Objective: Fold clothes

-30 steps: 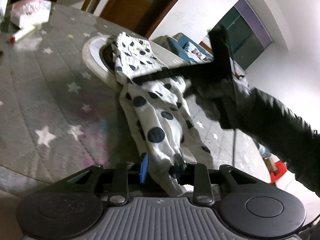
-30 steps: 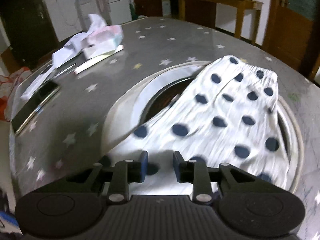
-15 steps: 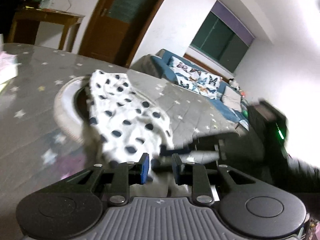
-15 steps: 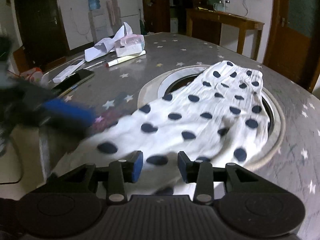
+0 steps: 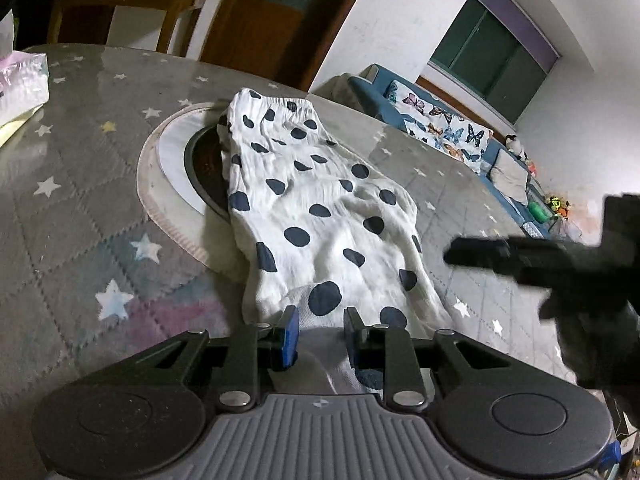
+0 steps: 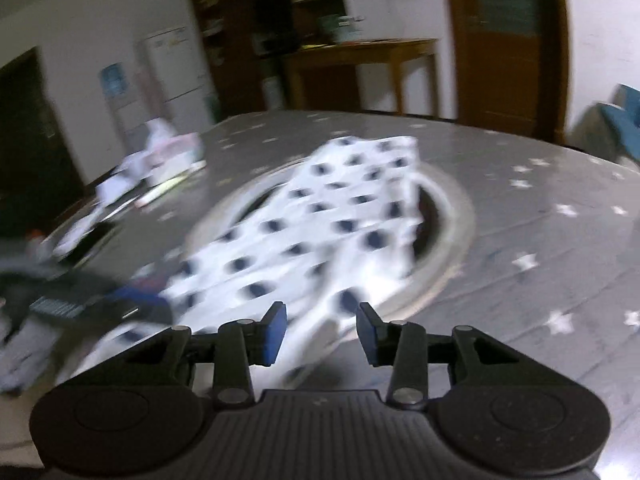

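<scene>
White trousers with dark blue dots (image 5: pixel 316 208) lie lengthwise on the grey star-patterned table (image 5: pixel 80 208), waistband at the far end, partly over a round inset ring (image 5: pixel 160 168). My left gripper (image 5: pixel 318 334) is at the near hem; its jaws stand apart with cloth between the pads, not pinched. My right gripper (image 6: pixel 320 330) is open and empty, just above the near edge of the trousers (image 6: pixel 320 240); this view is blurred. The right gripper also shows in the left wrist view (image 5: pixel 560 264), at the right of the trousers.
A tissue pack (image 5: pixel 20 76) lies at the table's far left. Papers and a pack (image 6: pixel 160 160) lie at the left in the right wrist view. A sofa (image 5: pixel 460 132), a wooden door (image 5: pixel 272 20) and a wooden side table (image 6: pixel 360 60) stand beyond the table.
My left gripper, shut on the hem a second ago, has opened. My right gripper has opened wider and pulled back to the right, off the cloth. The trousers now lie flatter on the table.
</scene>
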